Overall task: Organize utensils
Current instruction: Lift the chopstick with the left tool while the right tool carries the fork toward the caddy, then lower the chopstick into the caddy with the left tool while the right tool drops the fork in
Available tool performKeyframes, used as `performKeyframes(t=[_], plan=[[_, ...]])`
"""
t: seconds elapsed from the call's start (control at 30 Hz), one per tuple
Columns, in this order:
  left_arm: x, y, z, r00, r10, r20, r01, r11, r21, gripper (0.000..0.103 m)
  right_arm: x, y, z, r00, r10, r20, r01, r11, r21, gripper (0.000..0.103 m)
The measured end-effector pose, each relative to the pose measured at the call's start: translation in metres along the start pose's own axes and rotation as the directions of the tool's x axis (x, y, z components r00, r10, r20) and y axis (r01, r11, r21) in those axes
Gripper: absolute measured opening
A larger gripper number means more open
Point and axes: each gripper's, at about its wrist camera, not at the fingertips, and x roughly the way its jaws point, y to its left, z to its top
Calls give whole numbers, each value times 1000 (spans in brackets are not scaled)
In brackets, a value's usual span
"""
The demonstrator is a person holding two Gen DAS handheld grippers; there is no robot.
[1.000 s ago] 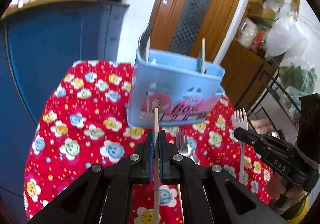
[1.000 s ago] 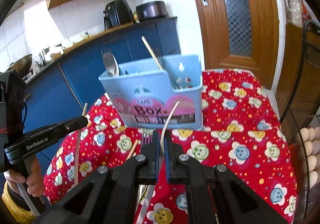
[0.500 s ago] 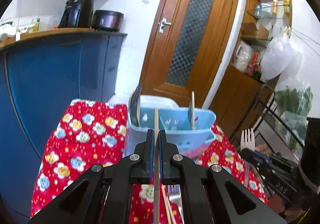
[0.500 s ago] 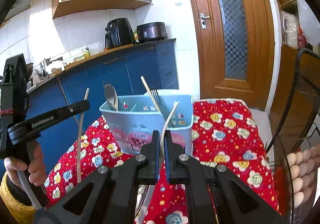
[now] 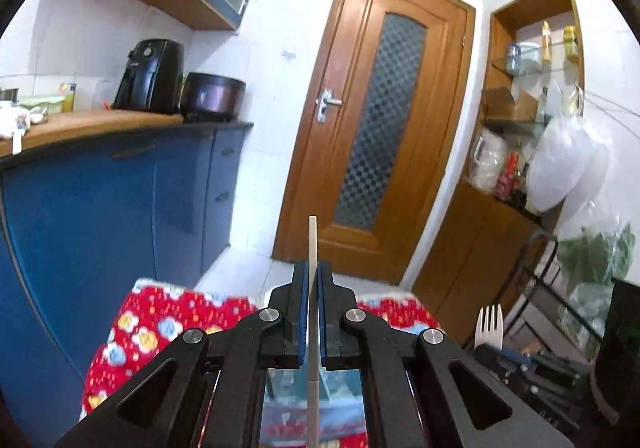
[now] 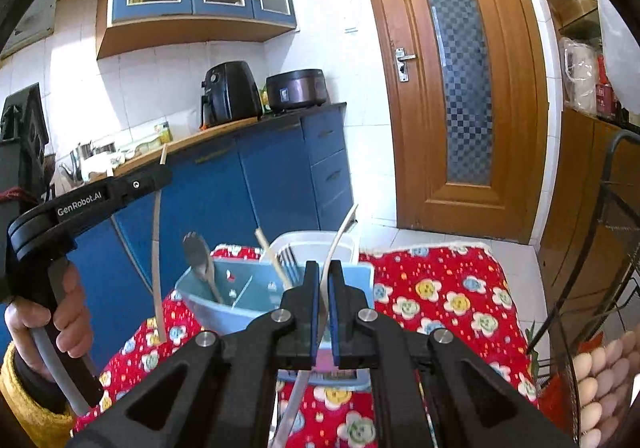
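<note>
I am clamping my left claw (image 5: 313, 280) on a thin pale wooden chopstick (image 5: 312, 248), which is standing upright between my pads. My right claw (image 6: 324, 280) is pinching a white plastic fork (image 6: 340, 236) by its curved handle. My right camera is showing the light blue plastic utensil box (image 6: 224, 308) just ahead of and below its fingers on the red flowered tablecloth (image 6: 440, 300), holding a wooden spoon (image 6: 198, 254); my left camera is catching only a blurred strip of that box beneath its fingers, plus the fork's tines to the right.
</note>
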Motion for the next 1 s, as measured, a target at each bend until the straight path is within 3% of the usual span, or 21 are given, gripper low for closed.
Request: performKeyframes(t=[0.43, 0.8, 1.0], plan=[[38, 2, 16, 990, 48, 130, -49, 999, 1, 4, 30, -11, 29, 996, -49, 77, 49, 999, -2, 6], [56, 12, -12, 990, 70, 124, -68, 997, -22, 4, 58, -11, 38, 974, -135, 182, 142, 990, -22, 6], [57, 11, -21, 990, 64, 124, -62, 998, -15, 4, 78, -8, 31, 967, -158, 199, 171, 984, -53, 6]])
